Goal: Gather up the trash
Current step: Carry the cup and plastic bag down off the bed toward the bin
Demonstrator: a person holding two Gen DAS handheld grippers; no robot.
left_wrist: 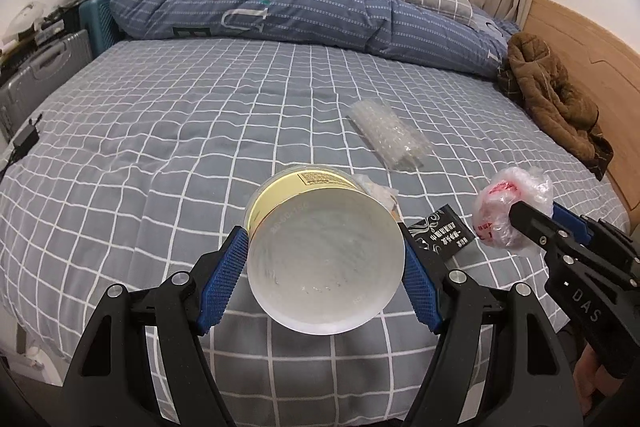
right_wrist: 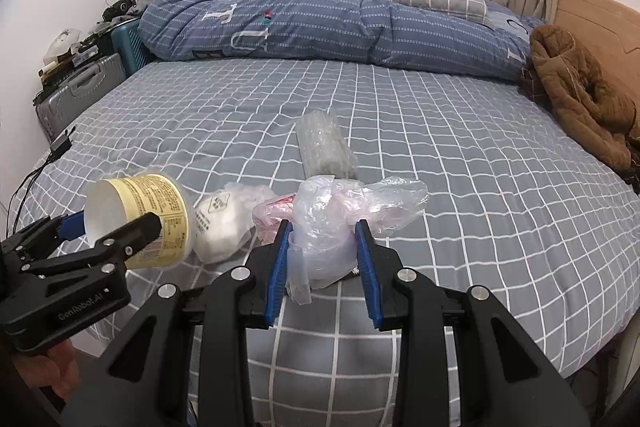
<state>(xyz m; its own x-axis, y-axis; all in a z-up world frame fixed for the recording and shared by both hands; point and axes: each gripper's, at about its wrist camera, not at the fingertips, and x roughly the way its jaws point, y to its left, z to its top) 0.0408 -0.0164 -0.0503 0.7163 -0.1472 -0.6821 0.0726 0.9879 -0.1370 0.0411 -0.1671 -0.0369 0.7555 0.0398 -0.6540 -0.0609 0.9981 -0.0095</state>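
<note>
Left claw point(left_wrist: 326, 263) clamps the light, stiff tub point(left_wrist: 320, 247) across its sides; right claw point(right_wrist: 323, 259) pinches the soft, crumpled plastic bag point(right_wrist: 340, 215) mid-bundle

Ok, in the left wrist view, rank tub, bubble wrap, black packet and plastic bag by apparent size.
1. Tub, by far, though it sits nearest the camera in the left gripper.
2. Bubble wrap.
3. Plastic bag, held by the right gripper.
4. Black packet.
The last two look close; the packet is partly hidden.

Print on the black packet point(left_wrist: 442, 231) is too small to read.
</note>
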